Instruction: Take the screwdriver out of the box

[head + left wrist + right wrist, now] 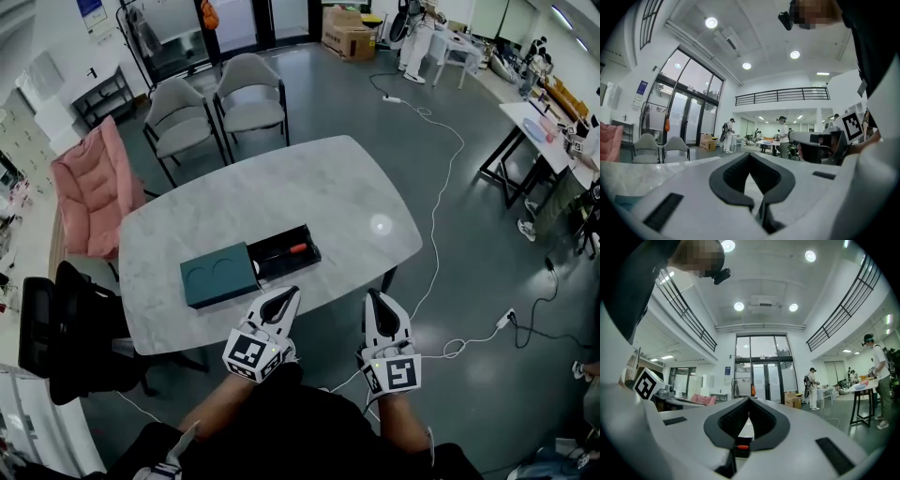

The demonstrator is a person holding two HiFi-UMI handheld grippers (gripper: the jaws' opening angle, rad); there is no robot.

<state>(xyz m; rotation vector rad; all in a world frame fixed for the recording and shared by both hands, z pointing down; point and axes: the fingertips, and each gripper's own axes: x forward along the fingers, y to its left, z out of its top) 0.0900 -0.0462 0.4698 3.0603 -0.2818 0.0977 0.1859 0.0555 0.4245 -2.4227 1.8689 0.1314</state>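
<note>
A teal box lies on the white marble table, near its front edge. Its black tray is slid out to the right. In the tray lies the screwdriver with an orange-red handle. My left gripper is shut and empty, just off the table's front edge, with its tips pointing at the tray. My right gripper is shut and empty too, further right, in front of the table edge. Each gripper view shows only its own closed jaws: the left gripper and the right gripper both hold nothing.
Two grey chairs stand behind the table and a pink chair at its left. A black office chair is at the near left. A white cable runs over the floor on the right, past other tables.
</note>
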